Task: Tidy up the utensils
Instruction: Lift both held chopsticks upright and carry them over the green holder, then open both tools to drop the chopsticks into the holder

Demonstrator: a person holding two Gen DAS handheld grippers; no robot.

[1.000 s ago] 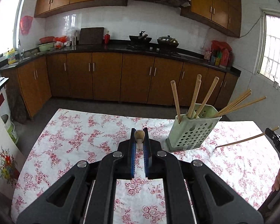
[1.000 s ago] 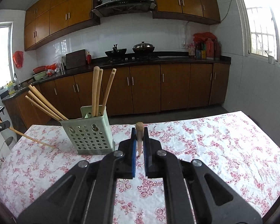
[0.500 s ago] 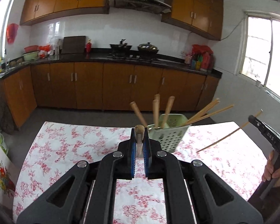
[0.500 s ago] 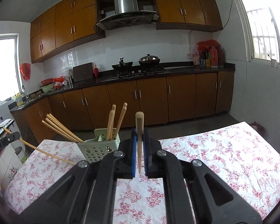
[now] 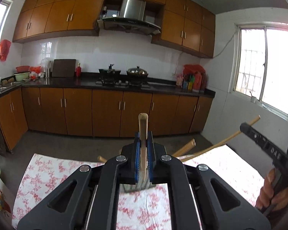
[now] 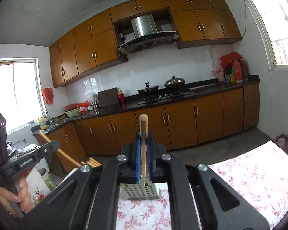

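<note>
My left gripper point(image 5: 143, 145) is shut on a wooden chopstick point(image 5: 143, 126) that stands upright between the blue pads. My right gripper point(image 6: 143, 145) is shut on another wooden chopstick point(image 6: 143, 128), tip down just above the pale green perforated utensil holder point(image 6: 140, 191). In the left wrist view the holder point(image 5: 136, 186) is mostly hidden behind the gripper, and chopstick ends point(image 5: 188, 145) stick out of it to the right. The right gripper's body point(image 5: 263, 143) with its chopstick shows at the right edge there. The left gripper's body point(image 6: 28, 159) shows at the left in the right wrist view.
The table carries a white cloth with red flowers point(image 6: 249, 176). Brown kitchen cabinets point(image 5: 105, 113) and a dark counter with a stove and pots point(image 5: 124, 74) stand behind. A white bucket point(image 6: 47, 178) stands on the floor at the left.
Both grippers have risen and tilted upward over the holder, which now sits low behind them. Both still hold their chopsticks.
</note>
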